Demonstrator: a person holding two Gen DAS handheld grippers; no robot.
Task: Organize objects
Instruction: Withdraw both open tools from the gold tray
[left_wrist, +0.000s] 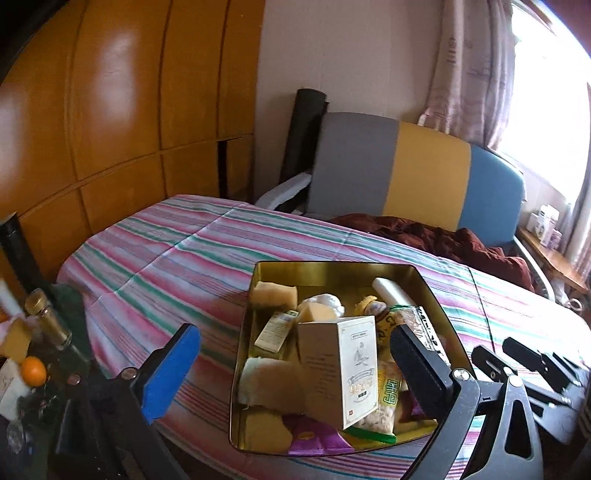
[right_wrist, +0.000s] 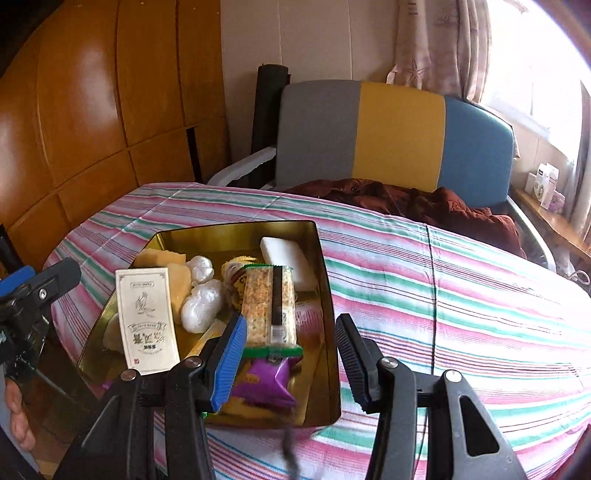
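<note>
An open gold tin (left_wrist: 255, 291) lies on the striped bedcover (left_wrist: 155, 266), filled with several small things. A tall white carton (left_wrist: 343, 369) stands in it beside yellow sponges (left_wrist: 277, 293) and snack packets. My left gripper (left_wrist: 295, 365) is open wide just above the tin's near end, and the carton shows between its fingers untouched. In the right wrist view my right gripper (right_wrist: 290, 354) hovers over the tin's (right_wrist: 325, 280) near right corner. Its jaws stand apart and empty. Beyond and below them lie a green-edged snack packet (right_wrist: 269, 306) and a purple packet (right_wrist: 262, 384). The white carton (right_wrist: 146, 317) stands at the left.
A maroon cloth (left_wrist: 461, 243) is bunched by the grey, yellow and blue headboard (left_wrist: 406, 173). An orange (left_wrist: 33, 371) and a gold-lidded jar (left_wrist: 48, 317) sit on a cluttered stand at the left. Wooden wardrobe doors (left_wrist: 110, 110) rise behind the bed. A person's hand (right_wrist: 14, 413) shows at the left edge.
</note>
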